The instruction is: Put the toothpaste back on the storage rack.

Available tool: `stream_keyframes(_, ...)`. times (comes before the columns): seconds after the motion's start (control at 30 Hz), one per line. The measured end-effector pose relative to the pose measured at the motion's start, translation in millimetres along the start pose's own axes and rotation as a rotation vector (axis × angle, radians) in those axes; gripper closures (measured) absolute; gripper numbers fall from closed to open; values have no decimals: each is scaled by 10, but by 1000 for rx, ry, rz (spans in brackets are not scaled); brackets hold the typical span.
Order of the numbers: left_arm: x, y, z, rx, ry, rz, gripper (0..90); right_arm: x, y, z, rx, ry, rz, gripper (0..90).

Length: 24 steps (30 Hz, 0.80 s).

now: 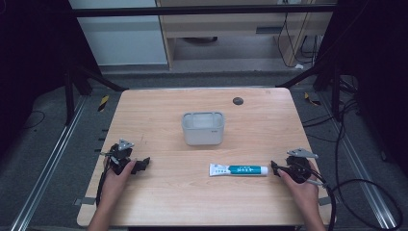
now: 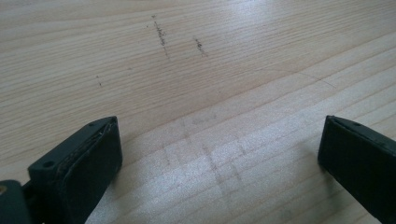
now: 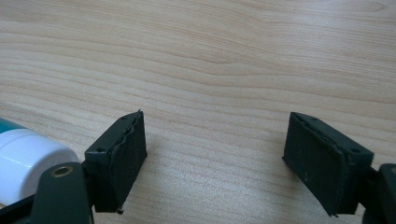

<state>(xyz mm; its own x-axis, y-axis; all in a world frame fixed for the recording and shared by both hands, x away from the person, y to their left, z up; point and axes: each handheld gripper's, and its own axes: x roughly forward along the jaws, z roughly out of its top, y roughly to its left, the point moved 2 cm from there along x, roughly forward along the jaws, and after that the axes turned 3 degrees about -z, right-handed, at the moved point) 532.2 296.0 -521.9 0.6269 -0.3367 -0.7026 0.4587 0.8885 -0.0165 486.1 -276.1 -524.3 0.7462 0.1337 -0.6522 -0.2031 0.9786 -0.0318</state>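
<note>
A white and teal toothpaste tube [image 1: 238,170] lies flat on the wooden table [image 1: 159,115], its white cap pointing right. My right gripper [image 1: 275,167] rests just right of that cap, open, nothing between its jaws. In the right gripper view the white cap [image 3: 28,161] sits outside my left jaw, and my right gripper [image 3: 215,163] frames bare wood. A translucent white tub [image 1: 203,128] stands at the table's middle. My left gripper [image 1: 143,164] lies near the table's left edge, open over bare wood, its jaws wide apart in the left gripper view [image 2: 219,163].
A small dark round grommet [image 1: 237,101] sits in the table's far side. Black cables [image 1: 365,192] trail off the right edge onto the floor. Faint pencil-like marks [image 2: 161,35] show on the wood ahead of my left gripper.
</note>
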Motion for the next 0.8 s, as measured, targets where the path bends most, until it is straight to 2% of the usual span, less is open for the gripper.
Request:
stream_keyframes(0.37, 0, 1, 0, 1, 0, 0, 0, -5, 17, -7, -11, 9, 14, 162)
stream_keyframes(0.43, 0, 0, 0, 0, 0, 0, 0, -36, 11, 3, -17, 32, 34, 143)
stream_keyframes(0.6, 1, 0, 0, -1, -1, 1, 0, -211, 46, 93, -91, 22, 42, 136)
stream_keyframes(0.8, -1, 2, 0, 2, 2, 0, 0, -402, 192, 303, -202, 12, 82, 104)
